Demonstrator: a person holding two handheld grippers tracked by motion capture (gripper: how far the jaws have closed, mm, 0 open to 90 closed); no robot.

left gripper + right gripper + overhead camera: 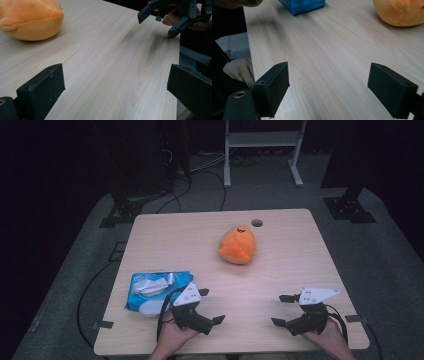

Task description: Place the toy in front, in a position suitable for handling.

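Left hand-held gripper [212,306]: released, jaws spread wide with bare wood between them; held low over the near left part of the worktop [280,265], pointing across it toward the other hand.
Right hand-held gripper [281,310]: released, jaws likewise wide apart and holding nothing; near the front right edge, pointing toward the left one. In the left gripper view it appears at the upper right [160,22], fingers wrapped round its body.
Orange plush toy [237,245]: rounded and soft, lying on the far middle of the worktop, well apart from both grippers; seen at the upper left of the left gripper view [30,20] and the upper right of the right gripper view [402,11].
Blue wet-wipe pack [145,292]: lies flat on the near left, just beside the left hand-held gripper, whose grey plate overlaps its right edge from above.
Pack contents: white wipes bunched at the open top of the pack.
Path between grippers and toy: open wood, nothing lying across it.
Cable hole [257,223]: small round opening just beyond the toy, near the far edge.
Surroundings: grey carpet, loose cables and a white frame stand [262,150] behind the worktop.
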